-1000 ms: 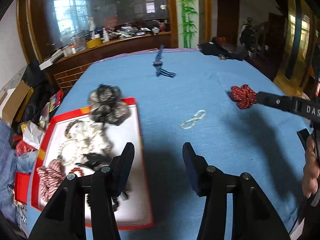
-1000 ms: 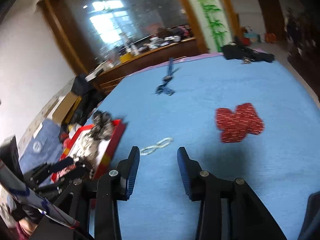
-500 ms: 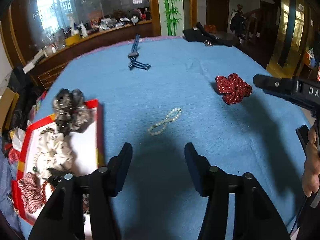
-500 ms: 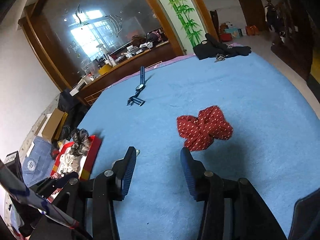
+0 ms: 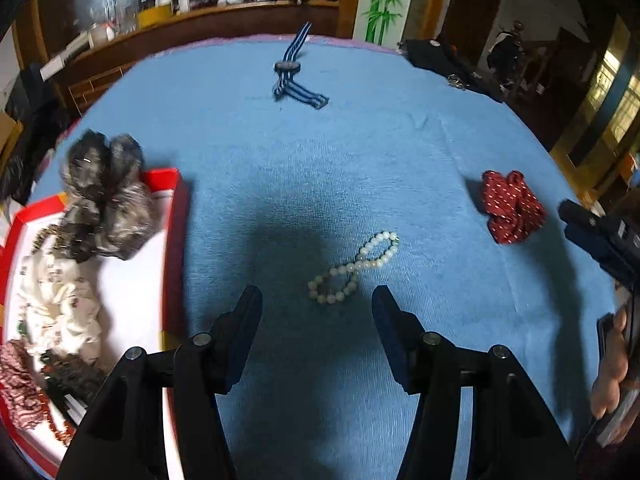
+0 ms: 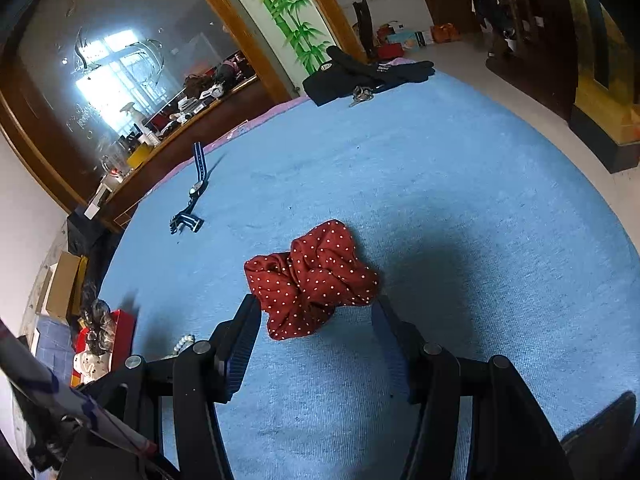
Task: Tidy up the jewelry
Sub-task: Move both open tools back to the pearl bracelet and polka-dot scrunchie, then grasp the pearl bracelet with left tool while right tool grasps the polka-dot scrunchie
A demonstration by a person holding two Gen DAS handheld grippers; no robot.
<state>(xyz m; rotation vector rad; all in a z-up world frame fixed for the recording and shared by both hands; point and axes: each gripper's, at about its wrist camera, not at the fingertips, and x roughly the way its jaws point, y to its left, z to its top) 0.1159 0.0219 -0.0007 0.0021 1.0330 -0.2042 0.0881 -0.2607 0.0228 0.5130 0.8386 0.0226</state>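
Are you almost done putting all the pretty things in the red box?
Partly. The red tray already holds several scrunchies and beads. Nothing is held: the open left gripper faces the white bead bracelet, and the open right gripper flanks the red dotted scrunchie. Those two and the striped watch still lie on the blue cloth.

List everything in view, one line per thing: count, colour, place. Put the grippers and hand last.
bead bracelet: one, pale white-green, on the cloth just ahead of the left gripper.
scrunchie: one, dark red with white dots, between the right gripper's open fingers.
watch: one, blue-and-white striped strap, far side of the table.
tray: one, red rim, white floor, left edge of the table.
grey scrunchie: one, grey-black, at the tray's far end.
cream scrunchie: one, inside the tray.
tablecloth: one, blue.
black garment: one, far table edge, keys beside it.
left gripper: black, open.
right gripper: black, open.
hand: one, right edge.
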